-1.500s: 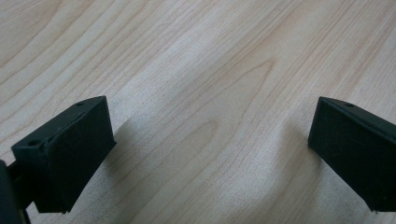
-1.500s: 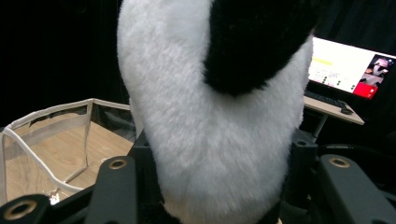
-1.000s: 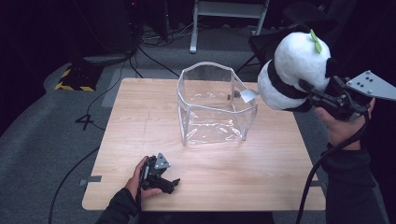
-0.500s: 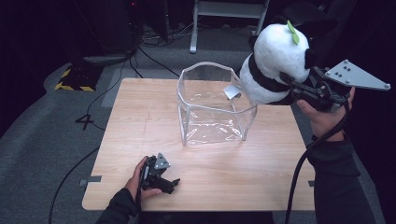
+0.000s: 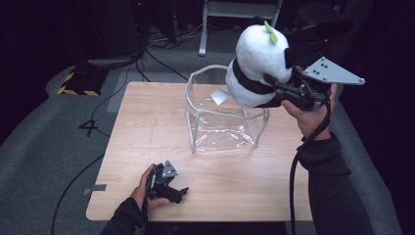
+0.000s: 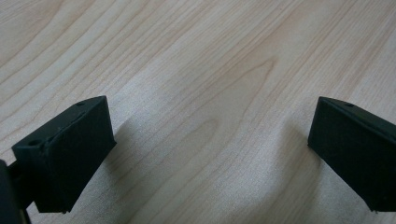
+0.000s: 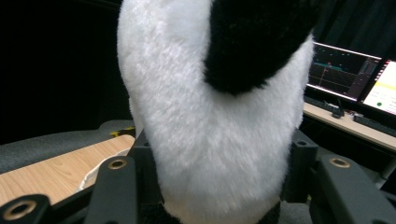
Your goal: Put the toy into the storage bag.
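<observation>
Up close, right gripper [image 5: 274,88]: jaws clamped on the lower body of a plush panda [image 5: 257,66], black pads pressed into white fur on both sides, as the right gripper view shows [image 7: 219,186] with the toy [image 7: 215,107] rising straight up between them. Panda white, black band round the middle, black ear, small green leaf on top of the head. High view: toy held in the air, tilted, over the right-hand rim of a clear plastic container [image 5: 215,132]; toy's underside close to that rim, contact cannot be told. Container open-topped, upright on the far middle of the wooden table [image 5: 147,127], a small white tag showing on or through its far wall. Right hand [image 5: 313,115] wraps the gripper's handle, dark sleeve below, grey three-cornered plate on top, black cable hanging down along the forearm. Left gripper [image 5: 169,188]: resting low on the table near the front edge, held in the left hand [image 5: 144,188], well apart from the container. Left gripper view [image 6: 210,154]: its two black jaws stand wide apart, bare wood grain between them, nothing gripped. Beyond the table: grey floor, cables, a yellow-and-black striped marker at far left.
</observation>
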{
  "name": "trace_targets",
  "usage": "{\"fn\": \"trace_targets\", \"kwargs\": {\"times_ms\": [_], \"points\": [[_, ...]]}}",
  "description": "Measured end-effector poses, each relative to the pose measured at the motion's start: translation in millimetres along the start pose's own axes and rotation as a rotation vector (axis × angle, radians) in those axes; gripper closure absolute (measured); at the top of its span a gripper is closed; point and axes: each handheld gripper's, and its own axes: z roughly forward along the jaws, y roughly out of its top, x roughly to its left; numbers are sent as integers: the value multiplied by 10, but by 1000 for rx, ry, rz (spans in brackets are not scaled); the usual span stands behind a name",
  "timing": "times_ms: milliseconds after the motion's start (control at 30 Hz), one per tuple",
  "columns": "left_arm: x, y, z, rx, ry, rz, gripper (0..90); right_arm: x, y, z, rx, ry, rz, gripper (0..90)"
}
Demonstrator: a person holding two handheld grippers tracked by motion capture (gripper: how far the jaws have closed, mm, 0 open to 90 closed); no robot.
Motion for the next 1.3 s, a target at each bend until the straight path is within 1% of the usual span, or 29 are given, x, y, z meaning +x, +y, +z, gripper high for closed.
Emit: {"fn": "trace_targets", "kwargs": {"times_ms": [67,233,533,967,1300], "points": [[0,0,-1,1,1,0,4,49,0,67,4,11,2,465],[0,-2,-2,0,0,0,4,159,-7,214,19,32,-13,465],[0,-4,-4,1,2,-2,4,282,-60,443,47,57,-15,464],[-1,-7,-3,-3,1,-6,4,317,-219,704,104,63,-9,463],[-2,-9,-3,-5,0,-8,4,338,-410,857,158,69,7,457]]}}
